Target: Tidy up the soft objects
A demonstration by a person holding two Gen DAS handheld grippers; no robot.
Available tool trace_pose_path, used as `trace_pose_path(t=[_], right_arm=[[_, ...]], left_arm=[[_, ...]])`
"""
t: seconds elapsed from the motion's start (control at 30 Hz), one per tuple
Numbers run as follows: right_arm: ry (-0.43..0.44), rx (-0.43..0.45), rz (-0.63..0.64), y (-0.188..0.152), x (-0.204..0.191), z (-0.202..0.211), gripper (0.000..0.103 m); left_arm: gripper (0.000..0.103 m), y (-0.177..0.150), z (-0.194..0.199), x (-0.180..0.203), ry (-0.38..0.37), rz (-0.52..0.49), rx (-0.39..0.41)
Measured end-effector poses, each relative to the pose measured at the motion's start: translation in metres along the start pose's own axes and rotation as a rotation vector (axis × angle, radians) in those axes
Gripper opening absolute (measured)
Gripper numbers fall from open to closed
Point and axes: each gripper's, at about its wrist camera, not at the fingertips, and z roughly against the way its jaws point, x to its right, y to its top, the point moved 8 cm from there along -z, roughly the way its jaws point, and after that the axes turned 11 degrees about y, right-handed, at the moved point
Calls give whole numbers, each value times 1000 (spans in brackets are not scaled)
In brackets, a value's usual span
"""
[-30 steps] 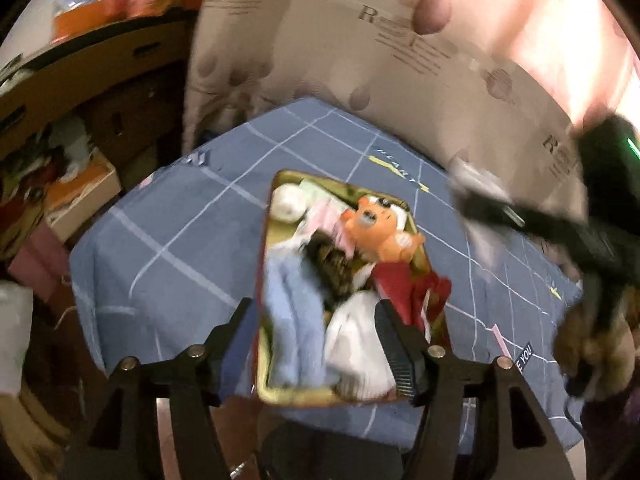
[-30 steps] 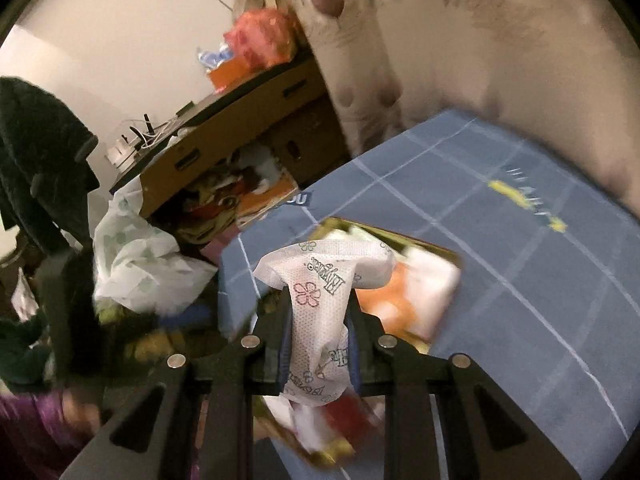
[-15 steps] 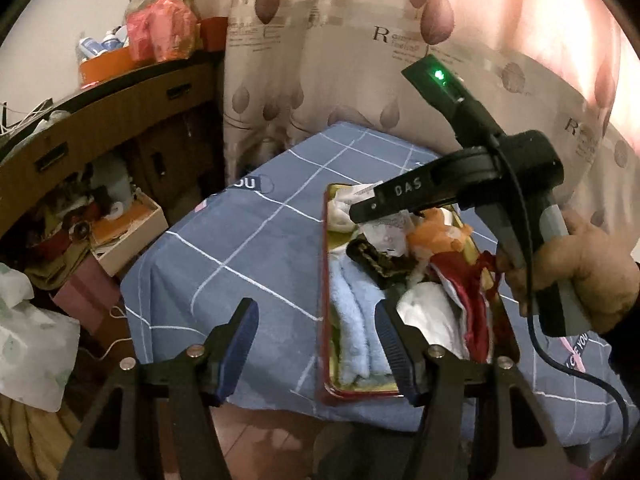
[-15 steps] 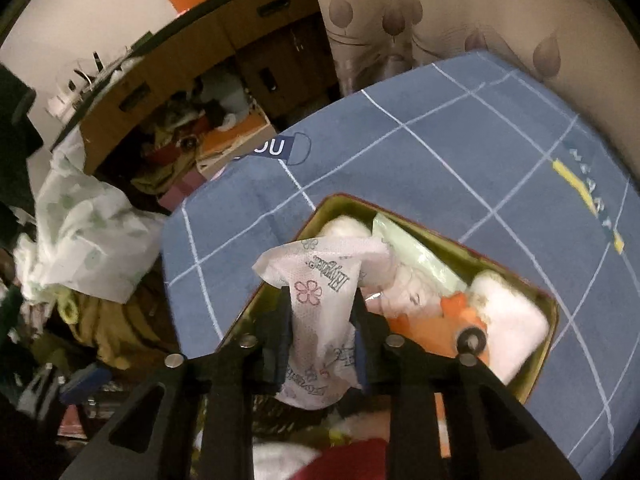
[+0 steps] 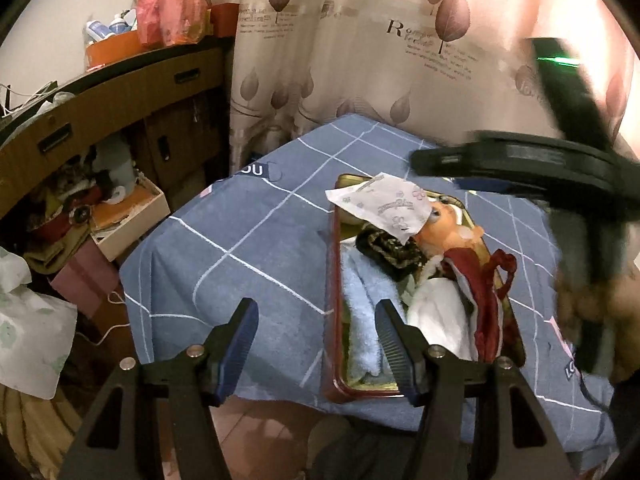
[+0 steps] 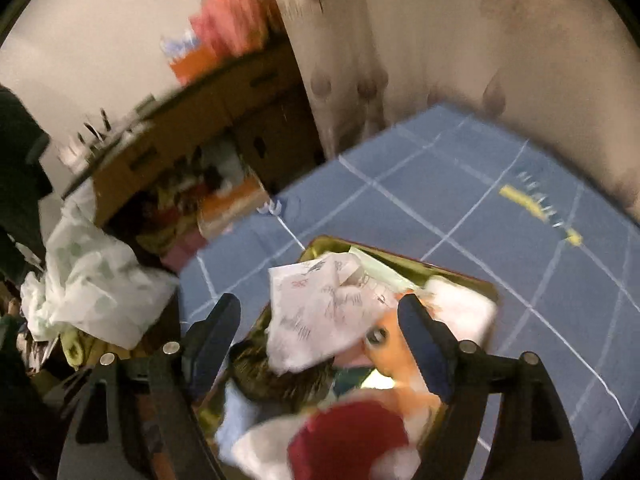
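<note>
A red-rimmed gold tray (image 5: pixel 333 280) on the blue checked tablecloth (image 5: pixel 248 264) holds a light blue towel (image 5: pixel 360 308), a dark patterned piece (image 5: pixel 388 248), an orange plush toy (image 5: pixel 444 232) and a red-and-white cloth (image 5: pixel 476 292). A white flower-printed packet (image 5: pixel 384 208) lies loose across the tray's far end. My right gripper (image 6: pixel 320 320) hovers above that packet (image 6: pixel 320 312); its jaws are opening and the pads stand clear of it. My left gripper (image 5: pixel 314 316) is open and empty over the tray's near left edge.
A wooden cabinet (image 5: pixel 120 100) stands at the left with an open box (image 5: pixel 132 216) and clutter on the floor below it. A white plastic bag (image 5: pixel 28 332) sits at the lower left. A leaf-print curtain (image 5: pixel 360 40) hangs behind the table. A hand (image 5: pixel 592 300) holds the right gripper.
The right gripper opened and let go of the flowered packet, which now lies on the tray's far end. That gripper pulled back from it. The left gripper stayed open.
</note>
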Motion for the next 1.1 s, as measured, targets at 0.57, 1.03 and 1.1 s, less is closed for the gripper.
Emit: trace_pose_path(t=[0.57,1.03,1.1], right_arm=[[-667,576,202,-108,-87,232,103],[-682,620,122,-135,-92,258,103],[-674,621,104,-136,-90,259,103]], left_arm=[[62,-9,55,45,-4,-146,150],[62,-29,92,88,-17,-262,232],[62,-30,95,89,-16,-272,243]])
